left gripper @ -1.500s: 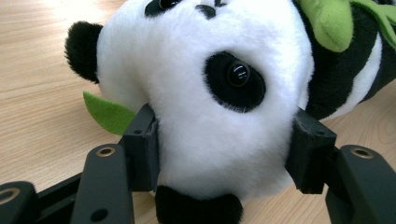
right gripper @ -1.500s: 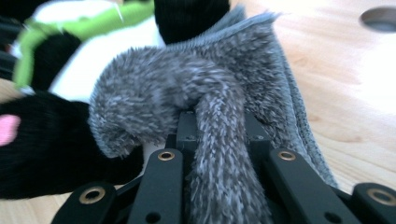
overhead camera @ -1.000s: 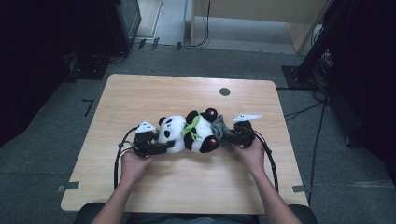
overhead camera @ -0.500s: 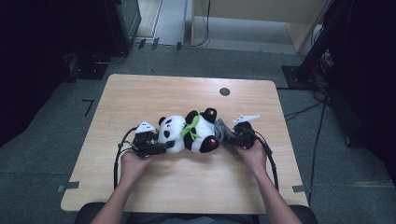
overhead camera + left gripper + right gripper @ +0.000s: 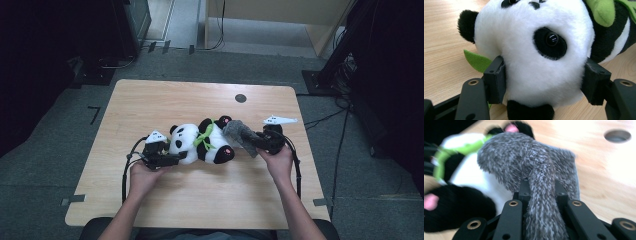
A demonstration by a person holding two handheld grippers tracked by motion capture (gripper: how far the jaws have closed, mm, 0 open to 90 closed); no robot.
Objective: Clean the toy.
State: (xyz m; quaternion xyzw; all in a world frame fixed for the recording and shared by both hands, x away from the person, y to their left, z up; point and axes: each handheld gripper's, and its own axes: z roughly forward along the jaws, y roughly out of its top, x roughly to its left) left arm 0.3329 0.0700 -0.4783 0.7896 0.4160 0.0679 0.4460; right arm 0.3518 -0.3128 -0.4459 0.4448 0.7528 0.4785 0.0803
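The panda plush (image 5: 200, 142) is lying on its side near the middle of the table (image 5: 150, 100), head pointing left, feet pointing right. The left gripper (image 5: 161, 154) is gripping the panda's head: in the left gripper view its jaws are pressing into the white fur from both sides, one at the cheek beside the black ear, the other just below the eye patch, and the head (image 5: 534, 50) is bulging between them. A green felt leaf (image 5: 477, 60) is poking out behind the left-hand jaw, lying flat on the wood. More green is wrapping around the panda's neck.

Over on the right, the right gripper (image 5: 260, 141) is pinching a grey fuzzy cloth (image 5: 241, 134), narrow jaws clamping a bunched strip of it. In the right gripper view the grey fabric (image 5: 534, 170) is running up from between the jaws and draping over the panda's lower body, just beside the black feet with their pink soles (image 5: 430, 202). That picture is blurring at the left edge, so the far foot is hard to read.

The person's left hand (image 5: 142, 177) and right hand (image 5: 276, 160) are coming in from the near edge. A dark round hole (image 5: 240, 98) is sitting in the table at the far side, well apart from the plush.
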